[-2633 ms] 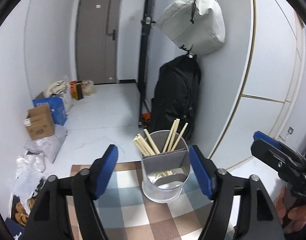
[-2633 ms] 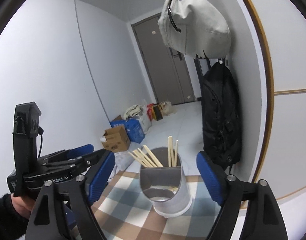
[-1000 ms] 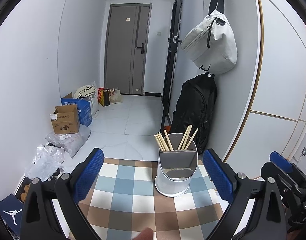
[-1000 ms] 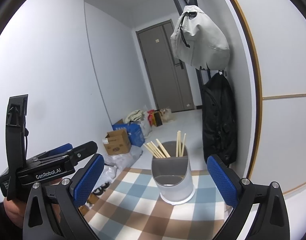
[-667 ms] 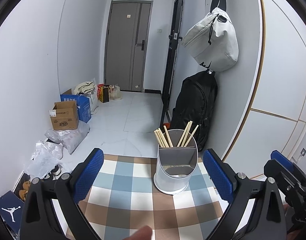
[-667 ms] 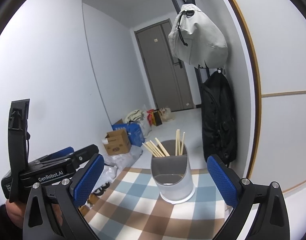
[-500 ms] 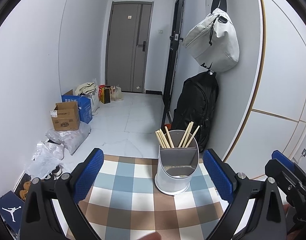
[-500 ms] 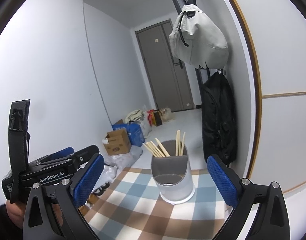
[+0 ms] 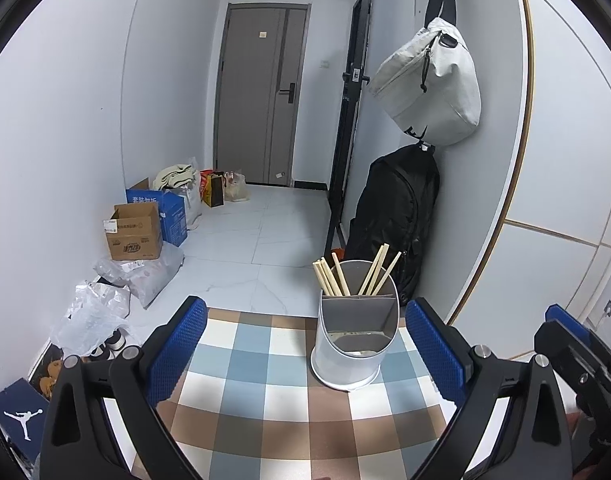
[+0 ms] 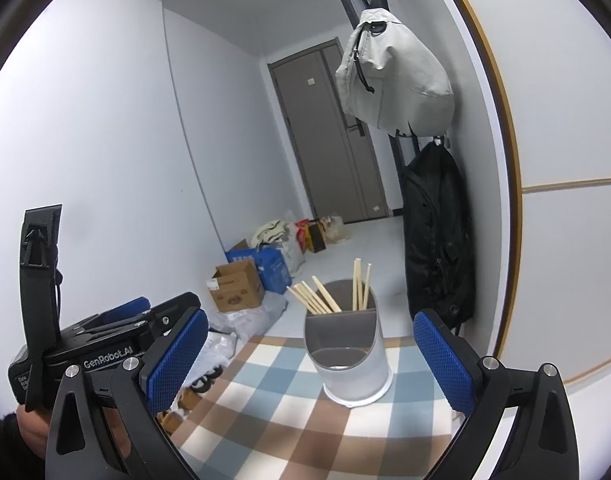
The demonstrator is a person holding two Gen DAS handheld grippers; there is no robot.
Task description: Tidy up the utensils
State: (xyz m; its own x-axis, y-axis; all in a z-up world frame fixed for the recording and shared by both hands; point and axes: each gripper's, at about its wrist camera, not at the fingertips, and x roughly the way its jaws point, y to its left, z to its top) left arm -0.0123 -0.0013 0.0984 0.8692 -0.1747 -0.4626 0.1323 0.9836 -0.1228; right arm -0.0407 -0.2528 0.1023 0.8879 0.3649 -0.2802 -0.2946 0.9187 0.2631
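Observation:
A white utensil holder (image 9: 355, 340) (image 10: 351, 360) with a grey divider stands on the checked tablecloth (image 9: 265, 400) (image 10: 289, 412). Several wooden chopsticks (image 9: 355, 276) (image 10: 329, 292) lean in its back compartment; the front compartment looks empty. My left gripper (image 9: 305, 344) hangs open a short way in front of the holder, nothing between its blue pads. My right gripper (image 10: 309, 356) is also open and empty, the holder showing between its fingers but farther off. The left gripper's body (image 10: 105, 344) shows at the right wrist view's left, the right gripper's body (image 9: 577, 360) at the left wrist view's right.
The table ends just behind the holder, with tiled floor (image 9: 257, 248) beyond. A black backpack (image 9: 393, 216) and a pale bag (image 9: 429, 80) hang on the right wall. Cardboard boxes (image 9: 133, 232) and plastic bags (image 9: 117, 296) line the left wall. A grey door (image 9: 261, 96) is at the far end.
Both grippers pulled back and rose away from the holder since 2.6 s ago, and their jaws opened wider. Over the last second they barely moved.

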